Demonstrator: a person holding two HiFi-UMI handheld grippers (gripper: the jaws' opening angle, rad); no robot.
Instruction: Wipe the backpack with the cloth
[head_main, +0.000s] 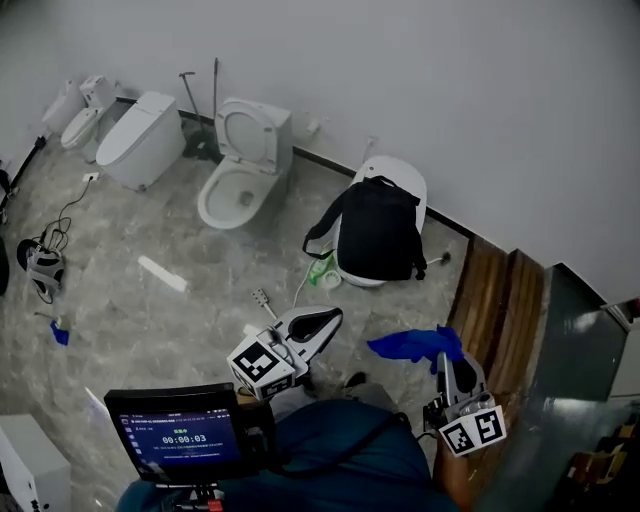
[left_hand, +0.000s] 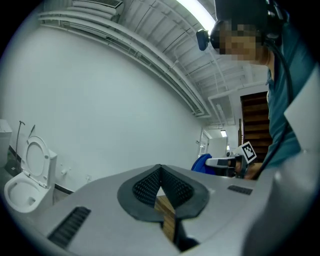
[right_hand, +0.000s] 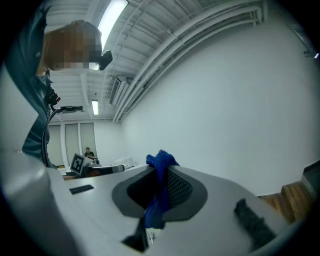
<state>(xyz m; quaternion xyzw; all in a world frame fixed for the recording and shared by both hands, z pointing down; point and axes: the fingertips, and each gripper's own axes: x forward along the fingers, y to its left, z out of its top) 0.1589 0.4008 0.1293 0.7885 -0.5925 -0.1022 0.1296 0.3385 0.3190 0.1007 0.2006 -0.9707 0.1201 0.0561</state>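
Blue cloth (head_main: 415, 345) is hanging clamped in your right gripper (head_main: 447, 365) while your left gripper (head_main: 330, 318) is waiting with jaws together, empty, so you should be carrying it to the black backpack (head_main: 378, 232) leaning on a white toilet (head_main: 402, 175) at the floor's (head_main: 200, 290) far edge, pressing flat.

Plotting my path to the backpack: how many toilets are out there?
4: a small toilet far left by the wall, a closed-lid toilet beside it, an open-lid toilet at centre, and seemingly a fourth toilet mostly covered by the black backpack. Others may be hidden.
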